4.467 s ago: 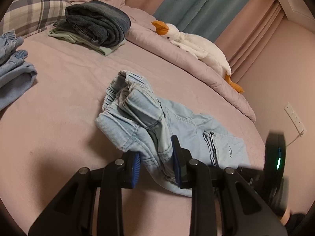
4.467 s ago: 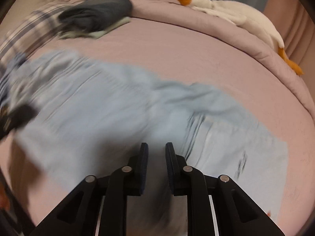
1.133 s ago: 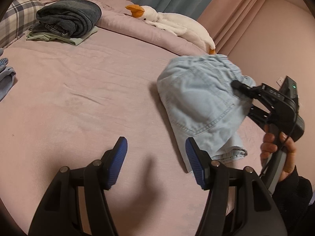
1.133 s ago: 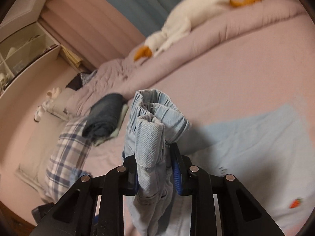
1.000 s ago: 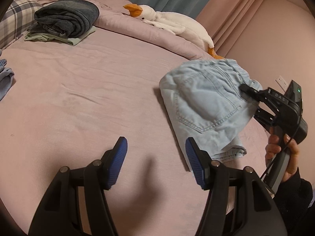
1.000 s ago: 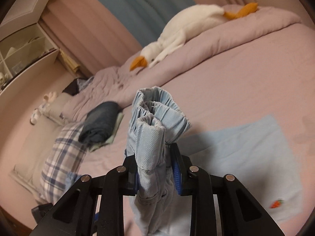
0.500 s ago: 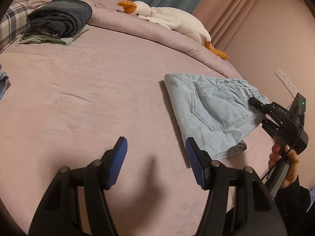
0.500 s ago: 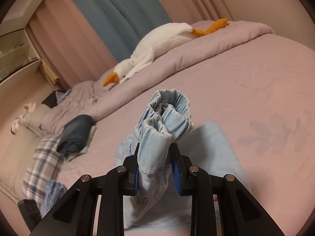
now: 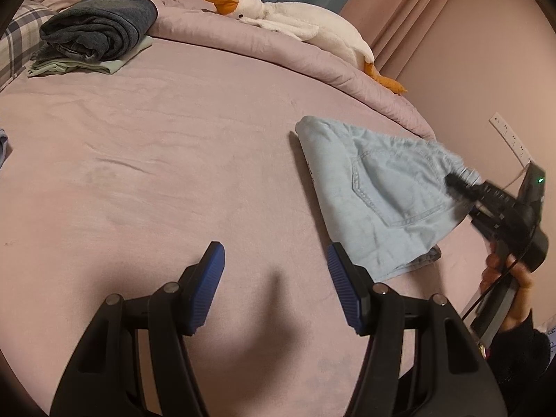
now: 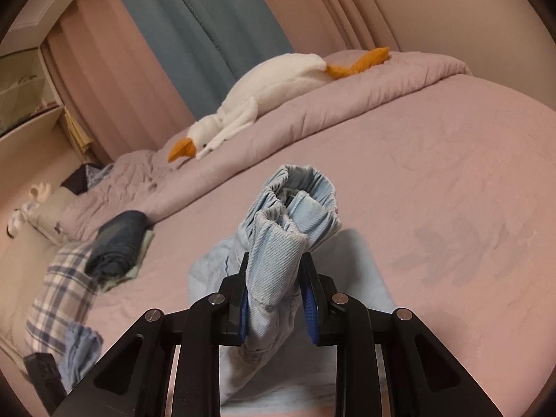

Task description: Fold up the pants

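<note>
Light blue denim pants (image 9: 378, 191) lie folded on the pink bed at the right of the left wrist view, back pocket up. My right gripper (image 9: 451, 182) is shut on their gathered elastic waistband (image 10: 295, 215), which bunches up between the blue pads (image 10: 243, 304) in the right wrist view. The rest of the pants (image 10: 361, 271) spreads flat below it. My left gripper (image 9: 274, 260) hovers open over bare sheet, left of the pants' lower corner, nothing between its fingers.
A stack of dark folded jeans on pale green cloth (image 9: 93, 34) sits at the far left. A white plush goose (image 9: 299, 24) lies on the rolled quilt at the back. A plaid pillow (image 10: 59, 292) and more blue denim (image 10: 80, 351) lie at the left. A wall socket (image 9: 510, 135) is at the right.
The right gripper has lowered the waistband toward the bed and drawn it right, so the pants now lie flatter and more spread. The left gripper has stayed open in place.
</note>
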### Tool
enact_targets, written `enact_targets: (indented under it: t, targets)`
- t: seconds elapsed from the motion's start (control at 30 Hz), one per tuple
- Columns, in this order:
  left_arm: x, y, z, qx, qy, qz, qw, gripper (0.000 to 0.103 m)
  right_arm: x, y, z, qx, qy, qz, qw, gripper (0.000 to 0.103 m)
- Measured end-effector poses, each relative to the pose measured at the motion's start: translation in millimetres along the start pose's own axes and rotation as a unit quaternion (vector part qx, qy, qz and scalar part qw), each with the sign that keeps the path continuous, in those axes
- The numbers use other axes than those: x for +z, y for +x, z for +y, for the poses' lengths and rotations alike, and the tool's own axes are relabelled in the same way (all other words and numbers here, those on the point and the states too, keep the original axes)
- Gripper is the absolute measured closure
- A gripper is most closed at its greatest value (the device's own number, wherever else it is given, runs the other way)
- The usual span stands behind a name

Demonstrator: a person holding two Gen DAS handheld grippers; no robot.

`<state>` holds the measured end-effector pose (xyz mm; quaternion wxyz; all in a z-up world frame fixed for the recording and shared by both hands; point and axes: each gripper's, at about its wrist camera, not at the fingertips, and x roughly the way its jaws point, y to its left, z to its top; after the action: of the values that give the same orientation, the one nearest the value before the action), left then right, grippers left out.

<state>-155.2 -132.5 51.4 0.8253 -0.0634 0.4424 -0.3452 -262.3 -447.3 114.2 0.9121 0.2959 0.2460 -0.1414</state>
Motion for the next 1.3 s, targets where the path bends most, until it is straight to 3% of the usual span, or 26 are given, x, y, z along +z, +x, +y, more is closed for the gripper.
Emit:
enact_targets:
  t: [0.2, 0.33, 0.47, 0.57, 0.7, 0.8, 0.9, 0.97, 1.03, 1.1, 1.17, 1.3]
  targets:
    - [4.9, 11.4, -5.6, 0.007, 0.014, 0.015, 0.9998, 0.042, -22.0, 30.1, -36.7, -0.059, 0.037, 0.059, 0.996, 0.077]
    - [11.7, 19.7, -10.9, 0.009, 0.022, 0.02, 0.9995, 0.042, -33.7, 45.0, -64.5, -0.058, 0.079, 0.112, 0.989, 0.076]
    - [20.4, 24.8, -19.6, 0.004, 0.031, 0.018, 0.9993, 0.042, -32.9, 31.4, -71.4, -0.05, 0.074, 0.101, 0.991, 0.065]
    - [27.7, 29.3, -29.6, 0.002, 0.044, 0.015, 0.9989, 0.042, -30.2, 20.1, -72.8, -0.065, 0.057, 0.094, 0.992, 0.051]
    - [34.3, 34.6, -42.9, 0.0, 0.061, 0.012, 0.9981, 0.042, -26.7, 3.0, -69.1, -0.097, 0.035, 0.061, 0.993, 0.05]
    - [40.1, 39.1, -52.3, -0.003, 0.072, 0.008, 0.9974, 0.043, -23.4, -15.2, -54.3, -0.11, -0.012, 0.014, 0.994, 0.05]
    - [47.0, 42.9, -61.1, -0.005, 0.084, 0.0, 0.9965, 0.043, -25.2, -23.2, -35.5, -0.071, -0.061, -0.007, 0.996, 0.05]
    - [52.5, 46.7, -67.1, -0.007, 0.092, -0.003, 0.9957, 0.044, -30.7, -19.8, -19.5, -0.038, -0.101, 0.007, 0.994, 0.05]
    - [58.1, 50.1, -72.5, -0.01, 0.1, -0.005, 0.9949, 0.05, -37.3, -14.4, -6.6, -0.015, -0.126, 0.021, 0.992, 0.052]
    - [64.4, 55.1, -78.9, -0.014, 0.113, -0.004, 0.9935, 0.066, -46.4, -7.3, 6.9, 0.009, -0.149, 0.04, 0.988, 0.063]
    - [69.7, 61.0, -84.5, -0.014, 0.13, -0.001, 0.9914, 0.077, -57.2, 1.2, 21.8, 0.027, -0.172, 0.056, 0.983, 0.064]
    - [79.5, 73.8, -90.5, -0.017, 0.149, 0.0, 0.9887, 0.081, -69.5, 10.4, 38.6, 0.046, -0.198, 0.074, 0.976, 0.066]
